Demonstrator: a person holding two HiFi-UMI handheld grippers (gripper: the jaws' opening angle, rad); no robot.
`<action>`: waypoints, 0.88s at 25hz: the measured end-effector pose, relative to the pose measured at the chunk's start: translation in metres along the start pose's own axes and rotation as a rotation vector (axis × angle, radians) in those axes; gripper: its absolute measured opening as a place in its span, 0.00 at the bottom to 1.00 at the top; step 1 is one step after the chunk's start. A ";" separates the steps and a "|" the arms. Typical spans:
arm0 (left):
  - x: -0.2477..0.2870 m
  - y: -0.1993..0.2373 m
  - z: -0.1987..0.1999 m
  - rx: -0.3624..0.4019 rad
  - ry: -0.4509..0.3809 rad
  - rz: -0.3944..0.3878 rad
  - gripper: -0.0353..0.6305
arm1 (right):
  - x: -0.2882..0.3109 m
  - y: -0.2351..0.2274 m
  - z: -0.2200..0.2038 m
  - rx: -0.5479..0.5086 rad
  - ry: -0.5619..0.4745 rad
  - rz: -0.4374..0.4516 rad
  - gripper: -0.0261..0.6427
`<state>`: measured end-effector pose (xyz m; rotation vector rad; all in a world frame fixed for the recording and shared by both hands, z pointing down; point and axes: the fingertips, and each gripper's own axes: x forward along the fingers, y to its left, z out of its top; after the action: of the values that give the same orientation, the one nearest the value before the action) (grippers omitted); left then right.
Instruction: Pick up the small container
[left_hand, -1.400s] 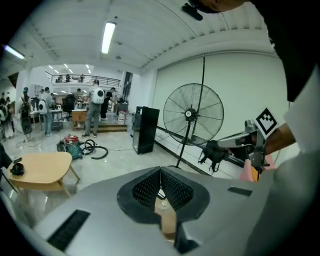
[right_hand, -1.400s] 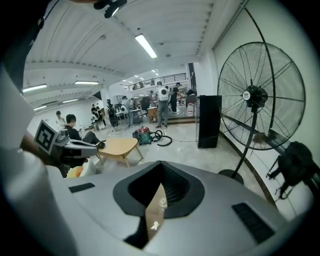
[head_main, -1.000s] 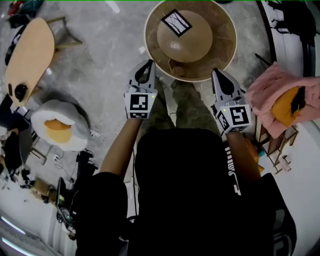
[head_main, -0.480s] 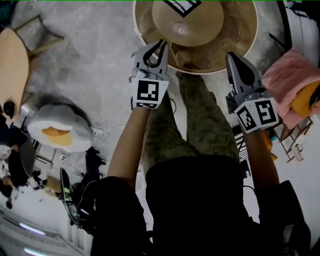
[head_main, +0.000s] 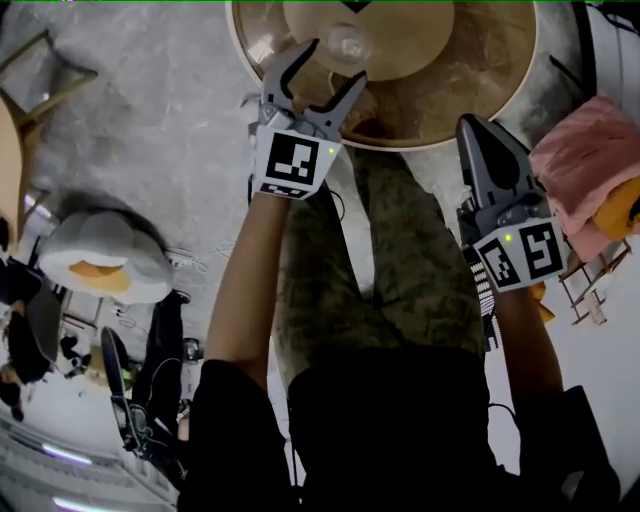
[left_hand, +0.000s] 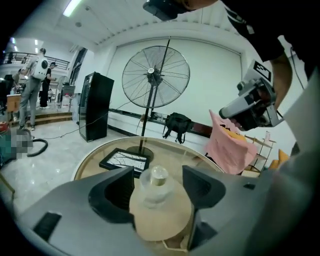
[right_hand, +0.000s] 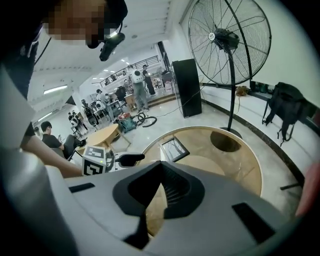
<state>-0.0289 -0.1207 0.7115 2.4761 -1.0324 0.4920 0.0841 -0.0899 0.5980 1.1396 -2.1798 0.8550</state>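
The small container is a clear little bottle with a round cap. It stands on a tan disc on the round glass table. My left gripper reaches over the table's near rim; its jaws are opening. The bottle sits in the gap just ahead of the fingertips, and the pads do not touch it. My right gripper hovers at the table's near right edge, jaws shut and empty, apart from the bottle. In the right gripper view its closed jaws point at the table.
A black picture frame lies on the table beyond the bottle. A big standing fan, a black cabinet and a dark bag stand behind. Pink cloth drapes a rack at right. A fried-egg cushion lies on the floor at left.
Both grippers have moved forward to the table's rim. The left jaws, shut before, now stand apart with the bottle ahead between them. The right jaws stay shut.
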 end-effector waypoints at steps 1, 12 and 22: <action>0.005 -0.004 -0.005 0.026 0.010 -0.007 0.51 | 0.001 -0.003 -0.004 0.001 0.004 0.000 0.06; 0.061 0.002 -0.046 0.110 0.061 0.066 0.59 | 0.008 -0.033 -0.043 0.064 0.029 -0.025 0.06; 0.093 0.003 -0.052 0.065 0.052 0.105 0.59 | -0.004 -0.041 -0.071 0.129 0.040 -0.038 0.06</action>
<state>0.0221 -0.1512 0.7993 2.4599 -1.1469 0.6285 0.1322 -0.0535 0.6540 1.2112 -2.0895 1.0053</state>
